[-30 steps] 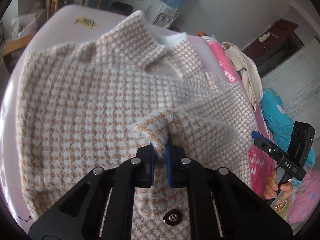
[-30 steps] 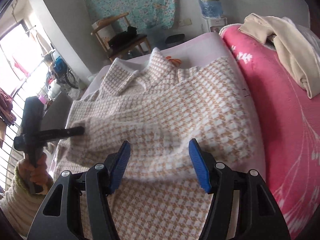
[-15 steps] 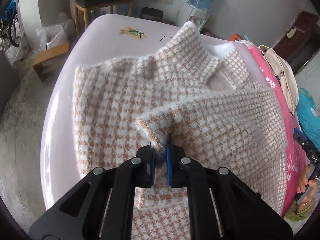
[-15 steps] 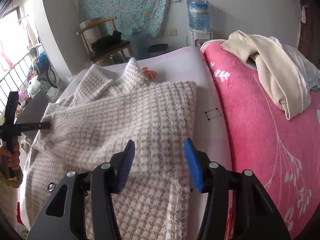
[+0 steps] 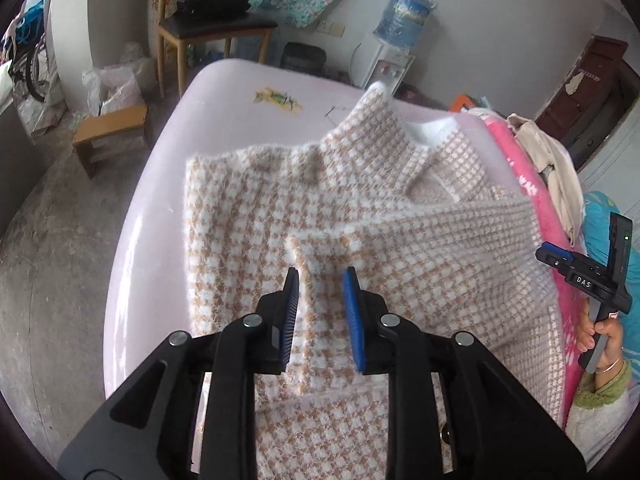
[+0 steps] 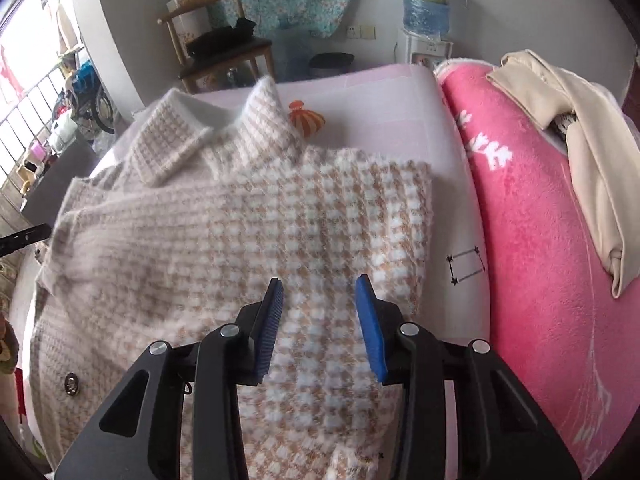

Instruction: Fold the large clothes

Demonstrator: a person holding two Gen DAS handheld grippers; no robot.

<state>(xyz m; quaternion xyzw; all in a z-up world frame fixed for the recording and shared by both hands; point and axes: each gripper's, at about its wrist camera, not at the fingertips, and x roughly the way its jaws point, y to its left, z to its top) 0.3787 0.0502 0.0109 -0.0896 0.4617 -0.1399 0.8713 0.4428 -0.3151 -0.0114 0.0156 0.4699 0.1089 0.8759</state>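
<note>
The houndstooth coat (image 5: 360, 216) lies flat on the pale pink bed (image 5: 224, 112), collar (image 5: 384, 120) toward 12 o'clock, with one sleeve (image 5: 420, 248) folded across its front so the cuff (image 5: 312, 248) sits near the middle. The left tool (image 5: 320, 292) hangs just above that cuff with its blue pads apart, released and gripping nothing; the right tool (image 6: 320, 304) is likewise spread and empty over the coat's side toward 3 o'clock, near the edge that borders the pink blanket (image 6: 540, 240). The sleeve fold looks placed, so the step in hand is probably the next fold of the body. To do it well, each tool should take the thick fluffy fabric at a hem corner or side edge, pinching through all layers so the laid sleeve does not slide, then lift low and carry both corners evenly toward the collar, keeping the edge straight. As for containers, a water jug (image 6: 426, 4) stands on its dispenser at 12 o'clock; how full it is cannot be told.
</note>
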